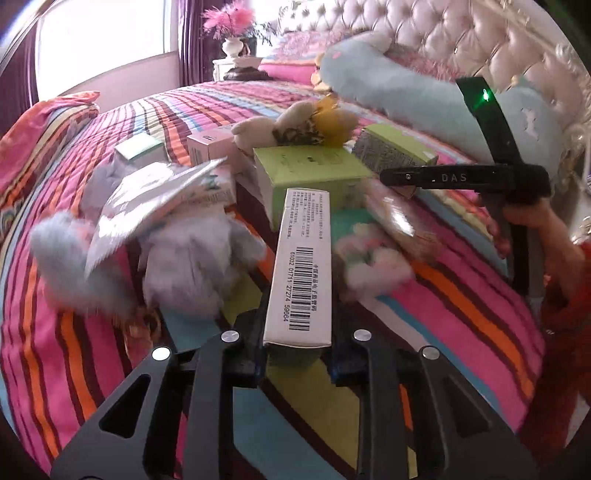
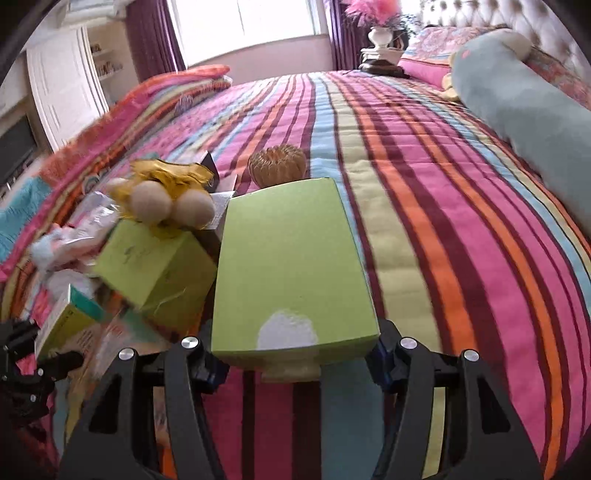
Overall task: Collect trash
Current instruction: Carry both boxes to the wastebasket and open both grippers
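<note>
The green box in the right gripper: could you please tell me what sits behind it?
Behind the green box, a tan ribbed round object shows on the striped bedspread. Its lower part is hidden by the box.

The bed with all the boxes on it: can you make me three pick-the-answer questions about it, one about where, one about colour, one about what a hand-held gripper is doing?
1. Where is the pink feathery bouquet?
A. in a white vase on the nightstand beside the bed
B. on the striped quilt
C. on a green box

2. What colour is the box between the right hand-held gripper's fingers?
A. red
B. lime green
C. black

3. What is the left hand-held gripper doing?
A. hanging open over nothing
B. clamping a soft toy
C. shut on the narrow white barcode box

Answers:
1 A, the white vase stands by the window, off the quilt.
2 B, the lime green box fills the gap.
3 C, its fingers press the box's sides.
</note>
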